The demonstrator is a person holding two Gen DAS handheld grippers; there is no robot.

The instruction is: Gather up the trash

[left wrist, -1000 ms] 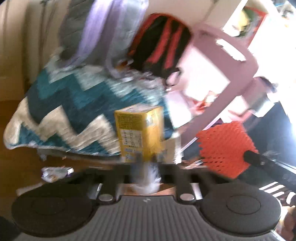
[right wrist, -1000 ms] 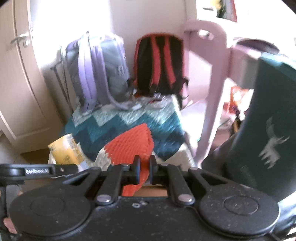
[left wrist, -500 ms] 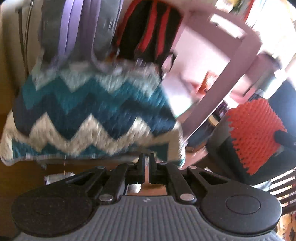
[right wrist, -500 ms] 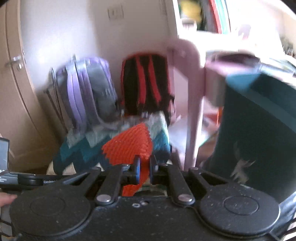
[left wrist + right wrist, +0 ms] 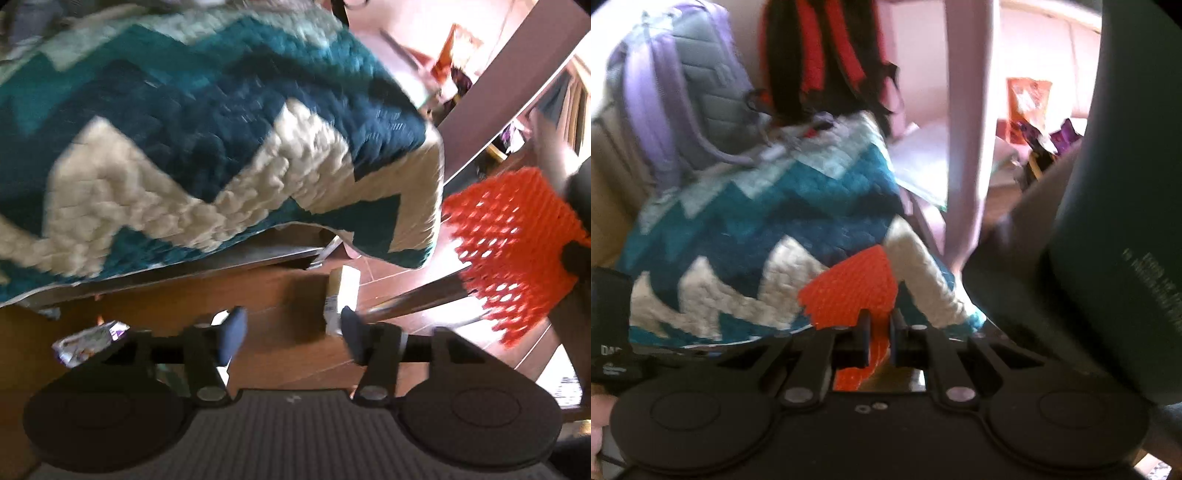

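A: Reaching for more litter, by the look of it. The left gripper has just been opening, jaws spread and nothing between them, tipped down at the wooden floor

B: What's nearest?

A: A small pale carton just beyond its right finger, and a purple wrapper off to the left, both below the zigzag blanket. Next it must centre on one and close

B: And the other hand?

A: The right gripper is angled down, pinching orange mesh
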